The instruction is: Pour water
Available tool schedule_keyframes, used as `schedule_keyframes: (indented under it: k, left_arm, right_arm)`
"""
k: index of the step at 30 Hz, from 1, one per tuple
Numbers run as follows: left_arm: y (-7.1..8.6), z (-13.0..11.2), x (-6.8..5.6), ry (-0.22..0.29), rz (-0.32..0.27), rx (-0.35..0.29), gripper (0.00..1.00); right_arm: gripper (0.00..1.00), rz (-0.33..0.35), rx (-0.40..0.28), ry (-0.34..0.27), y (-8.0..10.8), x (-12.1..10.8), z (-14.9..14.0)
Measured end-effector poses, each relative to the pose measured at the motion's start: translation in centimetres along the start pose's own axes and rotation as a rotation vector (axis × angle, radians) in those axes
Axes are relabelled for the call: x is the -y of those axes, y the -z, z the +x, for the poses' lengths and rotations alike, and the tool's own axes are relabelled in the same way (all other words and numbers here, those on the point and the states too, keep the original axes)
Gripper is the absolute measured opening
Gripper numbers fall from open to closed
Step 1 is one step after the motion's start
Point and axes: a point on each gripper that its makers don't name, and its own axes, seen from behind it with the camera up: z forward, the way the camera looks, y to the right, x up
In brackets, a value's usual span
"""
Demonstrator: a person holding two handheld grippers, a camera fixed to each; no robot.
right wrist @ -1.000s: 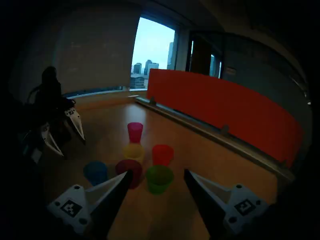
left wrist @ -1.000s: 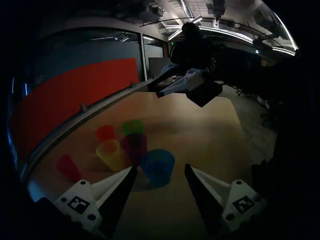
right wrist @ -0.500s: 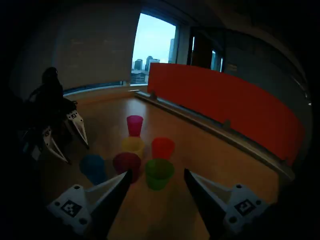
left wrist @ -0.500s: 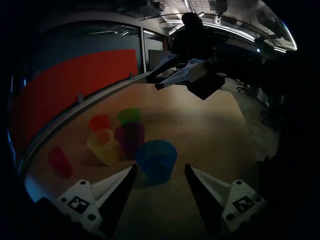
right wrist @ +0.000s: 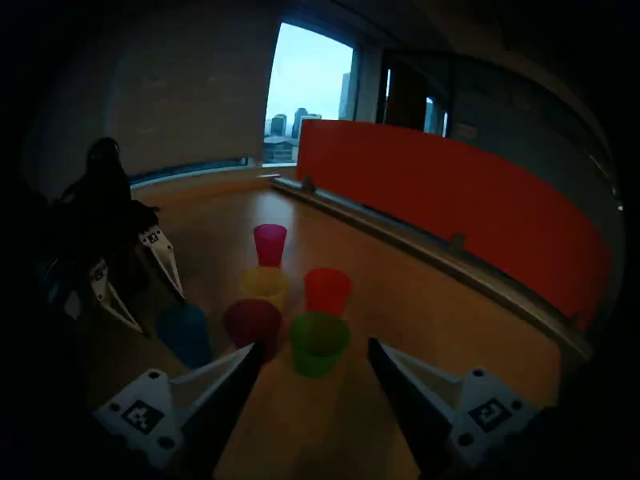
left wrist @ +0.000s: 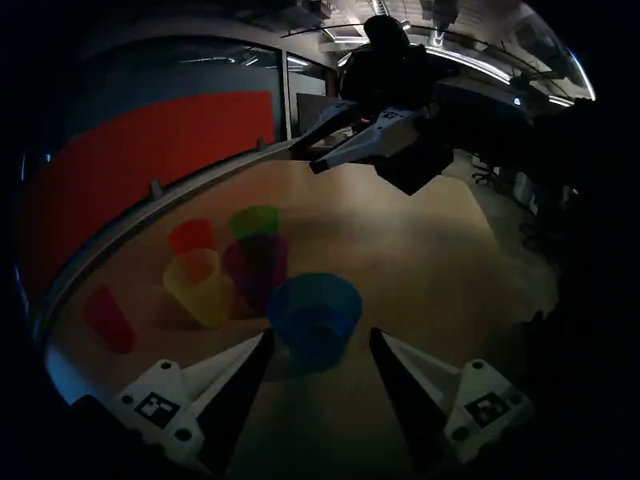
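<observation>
Item 1, blue cup [left wrist: 314,308]: stands upright on the table [left wrist: 416,256], just ahead of your left tongs [left wrist: 320,332], in line with the gap between the tips. Item 2, left tongs: spread wide, holding nothing. Item 3, right tongs [right wrist: 314,344]: likewise wide and empty, facing the green cup [right wrist: 320,356]. Handling, as a judgement: thin translucent plastic, probably light, smooth and easily squeezed out of round (contents too dark to tell, so assume water and keep it level). Take the blue cup at mid-wall, below the rim, 1 tip on each side, with gentle pressure. Neighbours: maroon cup [left wrist: 258,268] and yellow cup [left wrist: 196,286] stand close behind it, so approach straight
</observation>
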Motion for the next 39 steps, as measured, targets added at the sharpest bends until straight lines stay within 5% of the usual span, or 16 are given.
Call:
schedule_keyframes:
  k: [21,39]
  left_arm:
    - [-2.6,0.1,1.0,0.032,-0.014,-0.019,0.87]
    - [-4.0,0.8,0.3,0.020,-0.046,-0.027,0.87]
  right_arm:
    - [0.99,0.010,0.023,-0.008,-1.4,-0.4,-1.1]
    - [0.99,0.013,0.033,-0.005,-1.7,-0.4,-1.4]
